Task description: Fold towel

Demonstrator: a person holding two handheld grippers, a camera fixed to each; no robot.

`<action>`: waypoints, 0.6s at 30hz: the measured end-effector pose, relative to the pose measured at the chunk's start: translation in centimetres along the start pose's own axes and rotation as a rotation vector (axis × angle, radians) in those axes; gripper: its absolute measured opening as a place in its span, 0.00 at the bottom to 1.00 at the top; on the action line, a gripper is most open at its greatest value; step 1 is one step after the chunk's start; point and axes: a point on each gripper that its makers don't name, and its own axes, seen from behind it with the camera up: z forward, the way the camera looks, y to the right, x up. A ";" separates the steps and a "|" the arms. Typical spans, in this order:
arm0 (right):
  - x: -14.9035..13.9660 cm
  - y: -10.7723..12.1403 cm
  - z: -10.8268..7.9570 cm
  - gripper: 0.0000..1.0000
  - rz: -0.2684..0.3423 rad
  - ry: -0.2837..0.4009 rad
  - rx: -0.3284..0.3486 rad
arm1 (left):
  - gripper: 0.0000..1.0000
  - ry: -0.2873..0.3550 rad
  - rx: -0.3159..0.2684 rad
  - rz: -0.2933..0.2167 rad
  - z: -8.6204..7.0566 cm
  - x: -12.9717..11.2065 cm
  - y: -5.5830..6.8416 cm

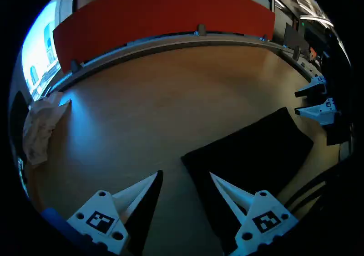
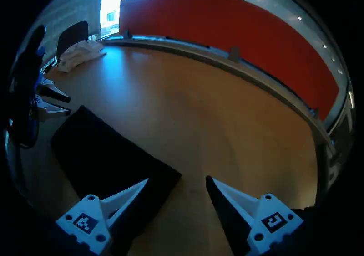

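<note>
**Black towel lies flat, both grippers empty**

In the left gripper view, the left gripper [image 1: 185,173] has its two white fingers wide apart and nothing between them. It hovers just at the near corner of the black rectangular fabric towel [image 1: 255,156]. In the right gripper view, the right gripper [image 2: 176,178] is the same: its fingers are spread and hold nothing, above the other near corner of the towel [image 2: 104,156].

The towel lies flat on the light brown wooden table [image 1: 159,110], between the two grippers, as a tidy rectangle with straight edges. It is too dark to count its layers, so I cannot tell if one fold is already made. Since no corner is gripped, I judge that a fold is either finished or not yet started. If folds remain, each gripper must first pinch a corner.

Farther, each view shows the opposite gripper beside the far edge of the towel, also with fingers apart. A crumpled pale cloth [image 1: 41,124] rests well apart at the table's end. Behind the table stands a long red partition panel [image 1: 159,14].
</note>
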 end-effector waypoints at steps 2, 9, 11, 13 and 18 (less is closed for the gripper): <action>0.0 -0.1 -0.2 0.93 0.007 0.004 0.003 | 0.73 0.001 -0.002 -0.003 -0.1 0.0 0.0; -0.2 -0.7 -0.8 0.95 0.027 0.012 0.014 | 0.93 0.002 -0.013 0.001 -0.4 -0.2 0.2; -0.3 -0.8 -0.9 0.95 0.029 0.012 0.019 | 0.93 0.002 -0.014 0.001 -0.5 -0.2 0.3; -0.5 -1.0 -1.1 0.95 0.029 0.013 0.022 | 0.93 0.004 -0.016 -0.002 -0.6 -0.2 0.4; -0.8 -1.3 -1.7 0.95 0.027 0.013 0.026 | 0.93 0.010 -0.016 -0.010 -1.0 -0.3 0.5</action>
